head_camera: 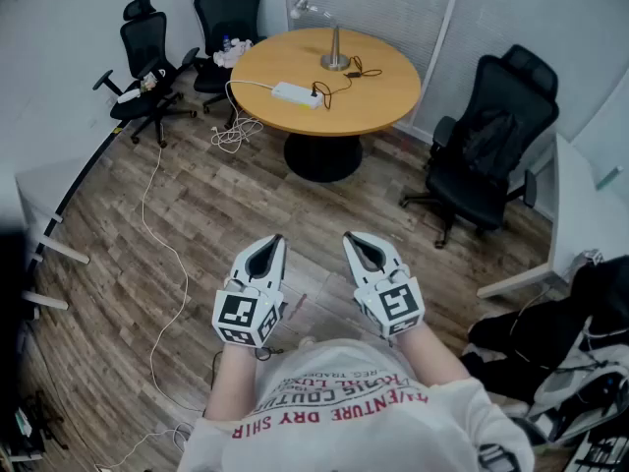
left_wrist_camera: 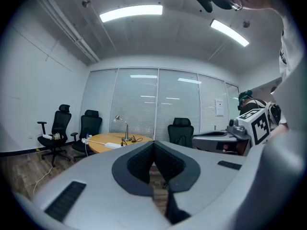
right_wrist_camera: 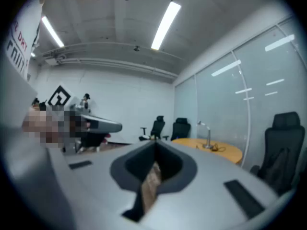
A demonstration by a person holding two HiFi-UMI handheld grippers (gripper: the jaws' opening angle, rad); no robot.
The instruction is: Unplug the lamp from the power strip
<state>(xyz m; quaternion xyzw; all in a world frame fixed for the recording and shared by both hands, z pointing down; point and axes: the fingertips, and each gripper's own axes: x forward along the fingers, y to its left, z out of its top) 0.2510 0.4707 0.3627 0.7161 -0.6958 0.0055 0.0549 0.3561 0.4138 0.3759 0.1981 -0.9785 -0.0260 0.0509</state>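
Observation:
A silver desk lamp [head_camera: 332,45] stands on the round wooden table [head_camera: 373,96] at the far side of the room. Its black cord [head_camera: 334,85] runs to a white power strip [head_camera: 295,94] lying on the table's left part. The lamp [left_wrist_camera: 123,127] and strip [left_wrist_camera: 113,145] are small in the left gripper view, and the lamp [right_wrist_camera: 206,134] is also far off in the right gripper view. Both grippers are held close to the person's chest, far from the table. My left gripper [head_camera: 275,245] is shut with nothing in it. My right gripper [head_camera: 352,243] is shut and empty too.
Two black office chairs [head_camera: 187,37] stand left of the table, another black chair [head_camera: 491,146] to its right. A white cable [head_camera: 162,254] trails from the strip across the wooden floor. A white desk [head_camera: 580,224] and dark bags [head_camera: 550,342] are at the right.

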